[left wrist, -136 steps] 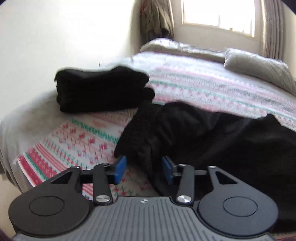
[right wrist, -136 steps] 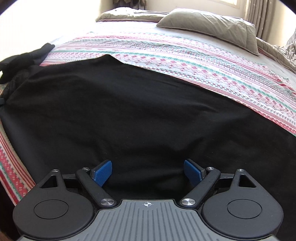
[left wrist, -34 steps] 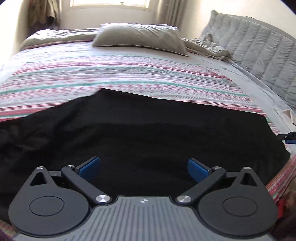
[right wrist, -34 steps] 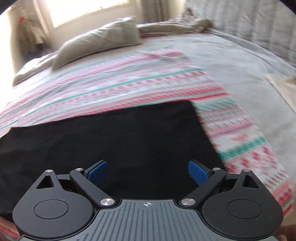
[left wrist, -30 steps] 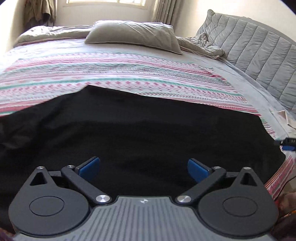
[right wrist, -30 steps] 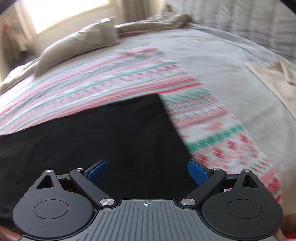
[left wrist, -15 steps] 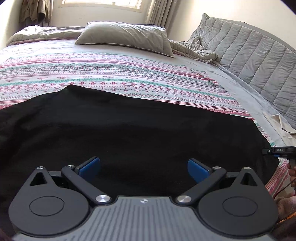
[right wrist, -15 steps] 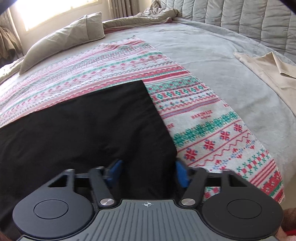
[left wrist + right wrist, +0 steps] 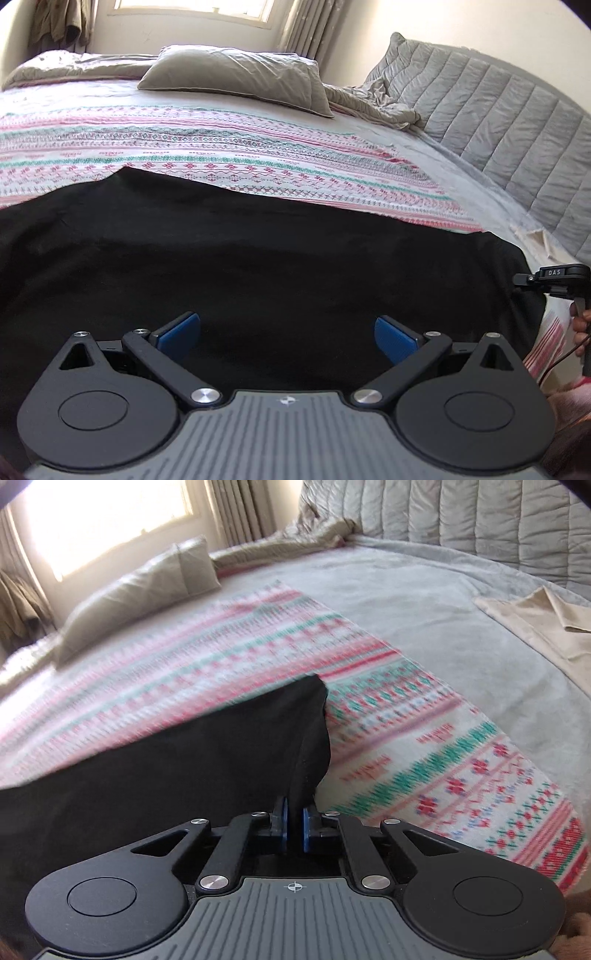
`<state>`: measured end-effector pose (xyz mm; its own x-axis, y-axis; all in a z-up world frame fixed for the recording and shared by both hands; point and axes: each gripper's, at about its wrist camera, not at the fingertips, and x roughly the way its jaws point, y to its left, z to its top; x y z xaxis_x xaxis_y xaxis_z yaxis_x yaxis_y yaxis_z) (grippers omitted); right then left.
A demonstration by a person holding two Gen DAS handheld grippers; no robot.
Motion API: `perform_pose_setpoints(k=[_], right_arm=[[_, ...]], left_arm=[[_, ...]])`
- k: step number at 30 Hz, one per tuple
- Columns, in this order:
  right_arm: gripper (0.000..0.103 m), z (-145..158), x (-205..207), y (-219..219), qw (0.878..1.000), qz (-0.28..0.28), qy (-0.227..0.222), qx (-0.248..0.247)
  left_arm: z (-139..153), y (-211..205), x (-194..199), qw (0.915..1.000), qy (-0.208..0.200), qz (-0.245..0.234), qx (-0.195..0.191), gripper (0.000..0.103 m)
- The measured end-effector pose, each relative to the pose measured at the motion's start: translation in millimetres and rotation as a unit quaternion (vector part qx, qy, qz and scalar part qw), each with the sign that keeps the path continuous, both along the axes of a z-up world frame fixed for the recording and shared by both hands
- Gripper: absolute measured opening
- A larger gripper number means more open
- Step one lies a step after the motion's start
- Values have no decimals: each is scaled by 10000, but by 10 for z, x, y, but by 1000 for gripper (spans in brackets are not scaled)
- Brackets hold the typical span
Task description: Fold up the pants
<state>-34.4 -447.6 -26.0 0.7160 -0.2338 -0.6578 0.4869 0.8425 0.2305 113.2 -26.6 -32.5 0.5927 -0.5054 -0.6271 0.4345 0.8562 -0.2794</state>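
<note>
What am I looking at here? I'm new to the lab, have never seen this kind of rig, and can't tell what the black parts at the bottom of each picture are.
They are two hand-held grippers, one in each of a person's hands, each with a camera looking forward along its two blue-padded fingers. There is no robot arm.

The left camera's picture shows the left gripper wide open, holding nothing, above black pants spread on a patterned blanket on a bed. A grey pillow lies farther back. At the right edge you glimpse the other gripper.

The right camera's picture shows the right gripper shut on the pants' end, whose cloth rises in a fold from between the pads. A beige cloth lies to the right.
</note>
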Motion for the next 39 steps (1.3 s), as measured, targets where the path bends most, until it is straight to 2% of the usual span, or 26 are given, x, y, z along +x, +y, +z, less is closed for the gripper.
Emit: perform_pose_setpoints(k=[8,10,13,18,22,24,27,28,29,32,36,39], right_arm=[[7,216,322,734,9941,1042,-272,-137],[7,225,422,953,9898,1392,-254,-141],[7,239,544,1264,9824,1845,-253,-106],[7,156,742,1732,9682,2499,-55,60],[7,22,873,2054,9534,3004,267,96],[13,-55,894,2166,9433,3277,461,241],[25,-85,846,2276,9331,3547,579,132],[32,-62,815,2273,9320,3584,541,103],[40,-23,778,2247,9325,3582,463,107],[50,148,653,2089,9386,3440,106,253],[53,273,521,1705,9540,2944,-271,506],[53,230,482,1435,9660,2493,-253,637]], left_arm=[[-21,1,35,9990,29,-47,-438,103],[-36,30,63,9984,81,97,-548,100],[-51,93,113,9968,161,364,-689,90],[-73,189,184,9913,445,530,-1121,81],[-92,220,208,9893,551,538,-1237,79],[-111,236,216,9882,636,558,-1276,78],[-142,266,244,9844,866,574,-1423,78],[-150,279,255,9828,930,564,-1490,78],[-153,284,259,9818,977,548,-1537,78],[-160,265,276,9802,1057,461,-1610,78],[-193,173,300,9782,1175,243,-1695,76],[-232,90,332,9743,1317,29,-1827,75]])
